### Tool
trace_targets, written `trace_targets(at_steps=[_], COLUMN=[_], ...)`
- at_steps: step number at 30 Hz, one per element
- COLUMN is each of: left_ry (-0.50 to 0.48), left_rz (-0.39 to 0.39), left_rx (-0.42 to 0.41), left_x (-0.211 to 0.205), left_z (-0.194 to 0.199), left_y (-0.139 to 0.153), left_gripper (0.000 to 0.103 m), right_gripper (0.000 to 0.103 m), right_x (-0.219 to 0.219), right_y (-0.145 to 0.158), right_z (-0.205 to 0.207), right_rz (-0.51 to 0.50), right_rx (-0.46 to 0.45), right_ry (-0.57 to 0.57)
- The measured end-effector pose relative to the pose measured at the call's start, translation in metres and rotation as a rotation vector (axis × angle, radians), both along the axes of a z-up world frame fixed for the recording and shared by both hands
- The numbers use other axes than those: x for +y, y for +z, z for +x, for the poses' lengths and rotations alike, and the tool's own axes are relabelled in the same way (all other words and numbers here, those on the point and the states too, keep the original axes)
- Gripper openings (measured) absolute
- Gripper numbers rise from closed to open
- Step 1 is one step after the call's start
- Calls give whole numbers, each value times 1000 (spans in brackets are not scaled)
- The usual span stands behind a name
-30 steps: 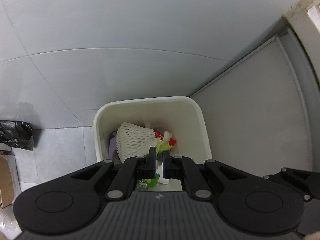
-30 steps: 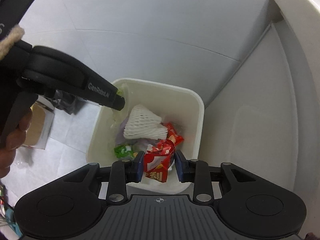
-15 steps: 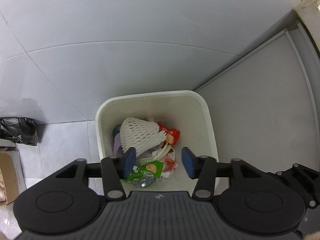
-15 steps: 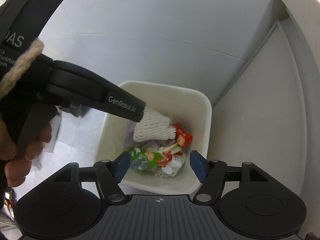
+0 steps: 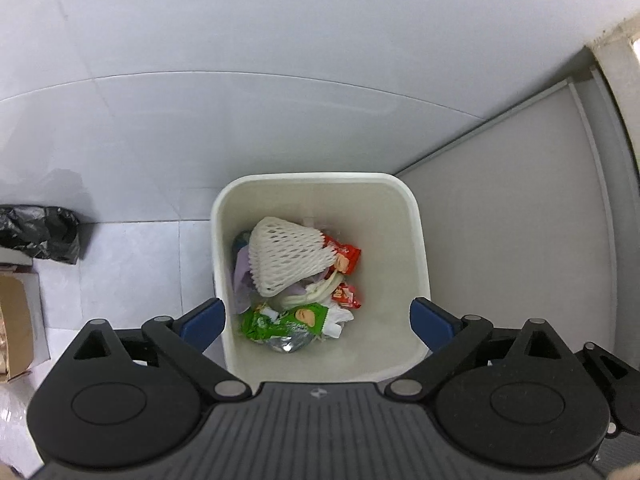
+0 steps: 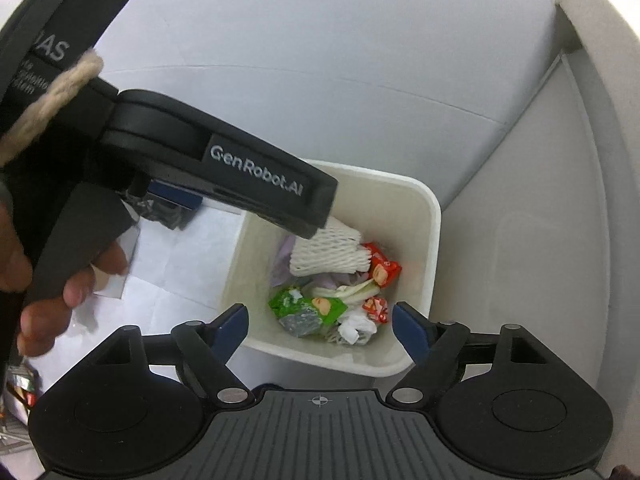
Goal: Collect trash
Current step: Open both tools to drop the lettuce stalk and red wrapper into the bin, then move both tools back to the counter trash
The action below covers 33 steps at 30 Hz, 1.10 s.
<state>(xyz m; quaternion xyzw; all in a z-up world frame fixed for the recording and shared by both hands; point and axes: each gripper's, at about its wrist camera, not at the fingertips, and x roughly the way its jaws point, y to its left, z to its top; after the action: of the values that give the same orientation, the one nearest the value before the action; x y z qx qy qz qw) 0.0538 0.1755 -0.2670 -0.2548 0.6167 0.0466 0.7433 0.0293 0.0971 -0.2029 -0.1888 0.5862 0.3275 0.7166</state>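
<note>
A white bin (image 5: 316, 178) stands on the floor in a corner, right below both grippers. In it lie a white foam net (image 5: 284, 258), a green wrapper (image 5: 288, 320), red wrappers (image 5: 346, 258) and crumpled white paper. My left gripper (image 5: 318, 318) hangs over the bin, its jaws opening wide with nothing held between them. My right gripper (image 6: 320, 322) is also above the bin (image 6: 434, 216), its jaws opening and empty. The right wrist view shows the same green wrapper (image 6: 308, 308) and foam net (image 6: 324, 256), with the left gripper's body (image 6: 260, 184) crossing above them.
A black plastic bag (image 5: 40, 232) and a cardboard box (image 5: 16, 320) sit on the tiled floor left of the bin. A grey wall is behind it and a pale panel (image 5: 520, 220) to its right. A hand (image 6: 48, 300) holds the left gripper's handle.
Both grippers were shut on wrappers, the left on a green one and the right on a red one. Their jaws have spread apart, and both wrappers now lie in the bin.
</note>
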Motion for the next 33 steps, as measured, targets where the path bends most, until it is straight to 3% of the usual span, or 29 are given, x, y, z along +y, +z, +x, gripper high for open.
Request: trace_targets(at_steps=[6,16,24,33], left_ry=[13,60,61,-36], left_rz=[4,-8,11,27], left_rx=[-15,-42,-95,-186], left_x=[2,1,-9,-41], left_z=[-13,-38,-47,-52], left_y=[14,50,85,121], left_gripper=[102,102,102,102], right_gripper=[83,87,89,94], right_x=[-5,-30,-67,-120], right_y=[15,73,120,163], right_z=[-8,-18,-24,-24], right_rz=[31,95,152,155], right_rx=[-20,-100,-234,-418], right_ry=[0,-10,-58,-155])
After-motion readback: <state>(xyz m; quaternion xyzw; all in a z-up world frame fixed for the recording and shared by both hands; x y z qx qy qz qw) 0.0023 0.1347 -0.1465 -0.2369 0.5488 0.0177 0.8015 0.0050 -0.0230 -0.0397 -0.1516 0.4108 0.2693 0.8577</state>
